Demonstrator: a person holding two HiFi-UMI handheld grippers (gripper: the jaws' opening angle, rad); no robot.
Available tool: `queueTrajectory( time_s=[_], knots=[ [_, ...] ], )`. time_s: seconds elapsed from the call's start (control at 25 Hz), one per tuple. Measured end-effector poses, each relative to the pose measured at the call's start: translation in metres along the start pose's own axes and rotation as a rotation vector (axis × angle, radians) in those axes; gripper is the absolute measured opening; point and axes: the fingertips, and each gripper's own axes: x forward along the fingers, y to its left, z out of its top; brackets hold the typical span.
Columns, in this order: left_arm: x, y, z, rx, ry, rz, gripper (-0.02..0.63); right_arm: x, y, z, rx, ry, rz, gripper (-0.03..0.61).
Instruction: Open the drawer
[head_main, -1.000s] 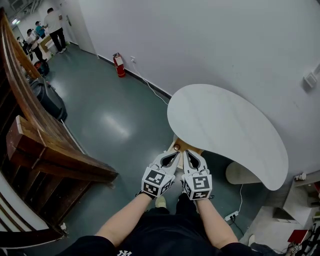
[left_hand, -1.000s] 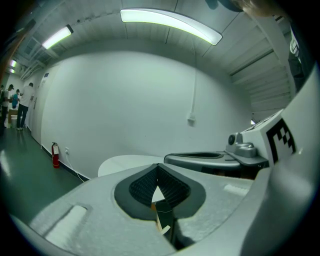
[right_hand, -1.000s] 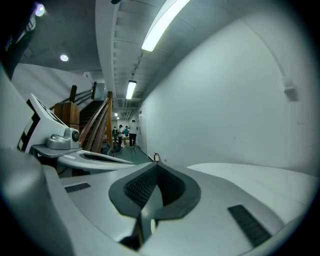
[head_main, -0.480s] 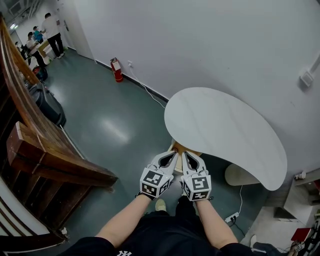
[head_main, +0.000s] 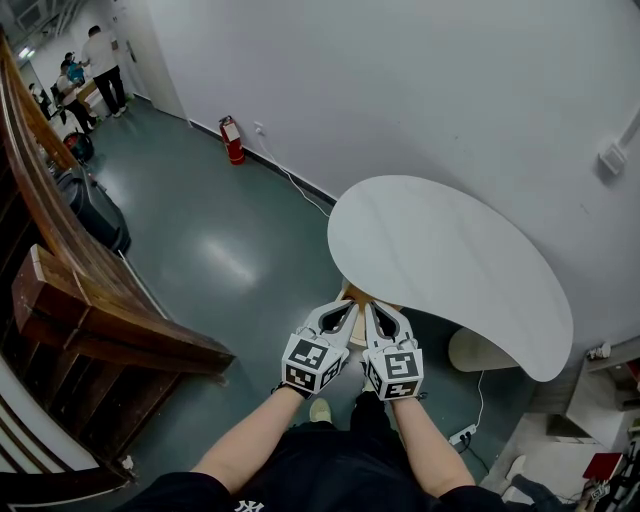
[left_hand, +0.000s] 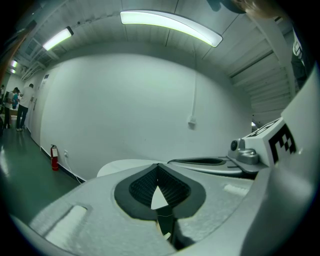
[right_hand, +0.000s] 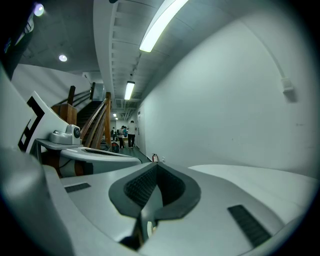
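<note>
My left gripper and right gripper are held side by side in front of the person's body, both shut with nothing in them. Their tips point at the near edge of a white kidney-shaped table top. Just past the tips, a small light wooden part shows under that edge; I cannot tell if it is the drawer. In the left gripper view the left gripper has its jaws closed, with the table top beyond. In the right gripper view the right gripper is closed too.
A dark wooden staircase fills the left side. A red fire extinguisher stands by the white wall. People stand far off at top left. A round table base and a power strip lie on the grey-green floor.
The head view has shifted slightly, so the table top sits a little lower and further left. Both grippers stay together, shut, in the same place.
</note>
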Motion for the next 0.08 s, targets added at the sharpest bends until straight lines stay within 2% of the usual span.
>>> queueTrajectory(
  time_s=[0.08],
  knots=[
    [-0.0014,0.001,0.0008,0.002,0.001,-0.001,0.006,0.0007,0.0021,0.0005,0.001,0.002,-0.001,0.015]
  ],
)
